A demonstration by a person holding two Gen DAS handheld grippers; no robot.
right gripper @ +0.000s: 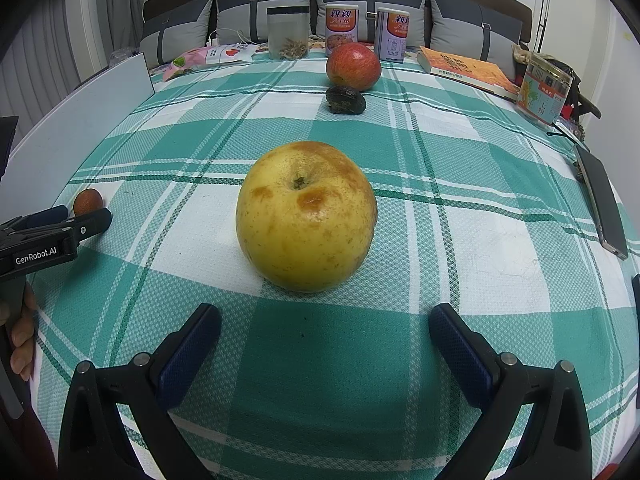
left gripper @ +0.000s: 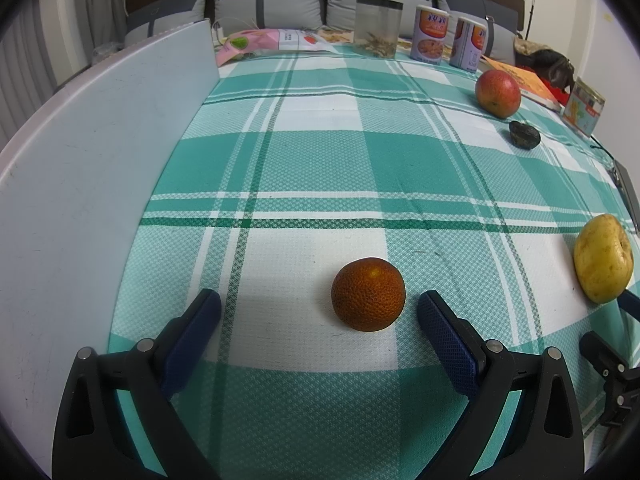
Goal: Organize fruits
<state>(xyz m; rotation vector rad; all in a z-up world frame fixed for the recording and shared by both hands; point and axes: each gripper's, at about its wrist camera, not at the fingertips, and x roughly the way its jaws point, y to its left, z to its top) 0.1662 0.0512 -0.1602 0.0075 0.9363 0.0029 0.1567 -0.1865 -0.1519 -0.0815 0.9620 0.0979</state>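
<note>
Jaws of both grippers stand spread wide and hold nothing. Only the right wrist view shows the yellow apple whole: it sits on the checked tablecloth just ahead of the right gripper, centred between its blue pads, stem end turned up and toward the camera, with brown patches around the stem. The left wrist view catches it only at the right edge. Beyond it, the red apple stands near the cans, with a dark wrinkled fruit just in front of it.

Only the left wrist view shows the orange close: round, no clear long axis, resting just ahead of the left gripper and nearer its right pad. Seen from the right wrist, the left gripper reaches in level from the left, fingers of a hand on its handle, and the orange peeks out behind its tip.
</note>
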